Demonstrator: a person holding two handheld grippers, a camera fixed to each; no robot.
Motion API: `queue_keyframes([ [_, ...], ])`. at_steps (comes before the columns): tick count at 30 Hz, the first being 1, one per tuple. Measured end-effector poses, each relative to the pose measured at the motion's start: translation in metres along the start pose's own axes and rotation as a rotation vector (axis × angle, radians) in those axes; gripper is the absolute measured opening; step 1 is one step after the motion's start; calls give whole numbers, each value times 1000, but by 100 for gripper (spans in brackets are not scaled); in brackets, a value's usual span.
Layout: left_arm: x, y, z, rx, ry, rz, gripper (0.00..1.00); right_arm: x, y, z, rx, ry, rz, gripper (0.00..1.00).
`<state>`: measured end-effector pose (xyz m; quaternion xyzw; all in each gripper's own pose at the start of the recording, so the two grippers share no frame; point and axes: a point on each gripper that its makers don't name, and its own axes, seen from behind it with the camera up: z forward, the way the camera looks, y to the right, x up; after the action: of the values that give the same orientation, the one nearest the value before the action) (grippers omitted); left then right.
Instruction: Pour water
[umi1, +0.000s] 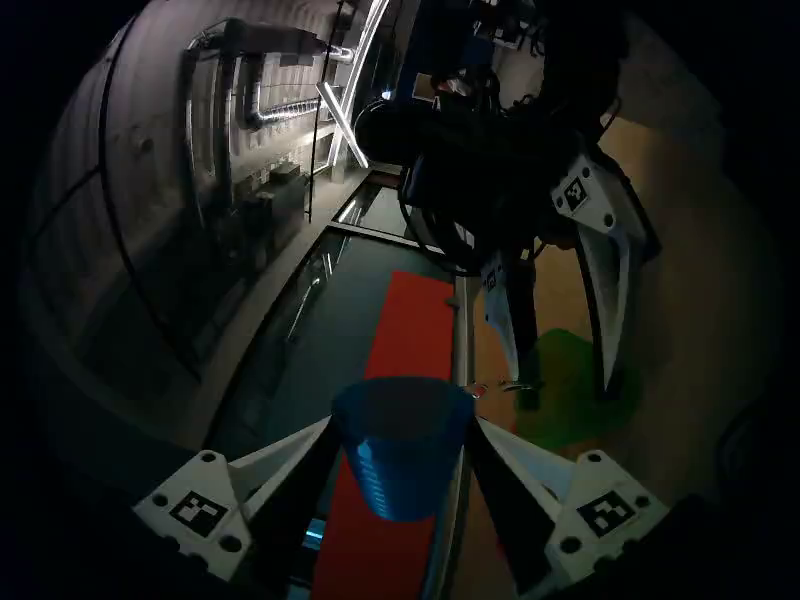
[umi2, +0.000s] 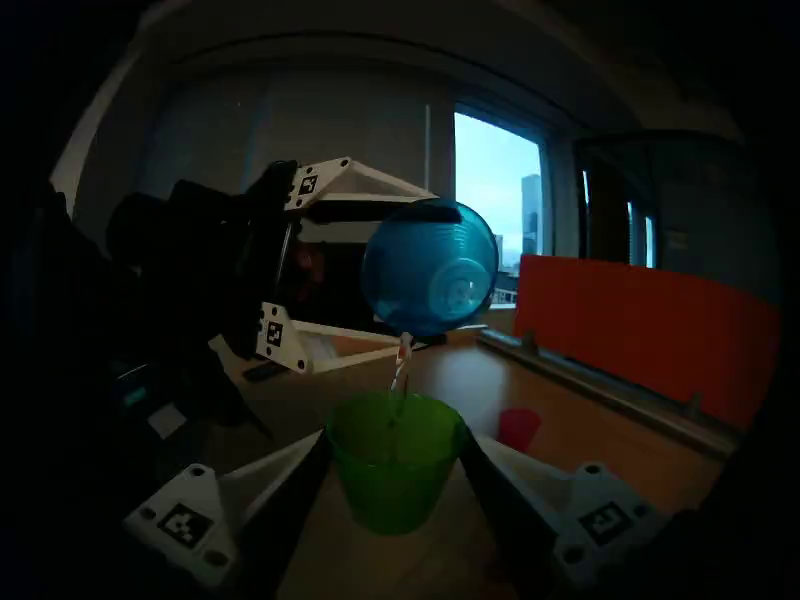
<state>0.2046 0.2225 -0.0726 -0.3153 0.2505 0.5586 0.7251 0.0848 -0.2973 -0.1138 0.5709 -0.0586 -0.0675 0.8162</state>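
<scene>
While the left gripper (umi1: 404, 428) clamped a tipped blue plastic cup (umi2: 430, 265) upper-centre, the right gripper (umi2: 395, 440) squeezed a green plastic cup (umi2: 392, 478) below (rims apart, left murky).

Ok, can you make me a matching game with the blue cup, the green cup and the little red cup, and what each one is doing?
Things:
1. blue cup
2. green cup
3. red cup

What it is doing:
A. standing alone on the table, nothing holding it
B. tipped on its side, water running out
C. upright between the right gripper fingers, catching the stream

Pairs: 1-B, 2-C, 3-A
</scene>
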Motion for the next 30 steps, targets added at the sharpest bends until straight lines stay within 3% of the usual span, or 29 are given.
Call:
queue_keyframes([
  [30,3,1,8,11,-1,101,85,-1,1,-2,-10,3,1,91],
])
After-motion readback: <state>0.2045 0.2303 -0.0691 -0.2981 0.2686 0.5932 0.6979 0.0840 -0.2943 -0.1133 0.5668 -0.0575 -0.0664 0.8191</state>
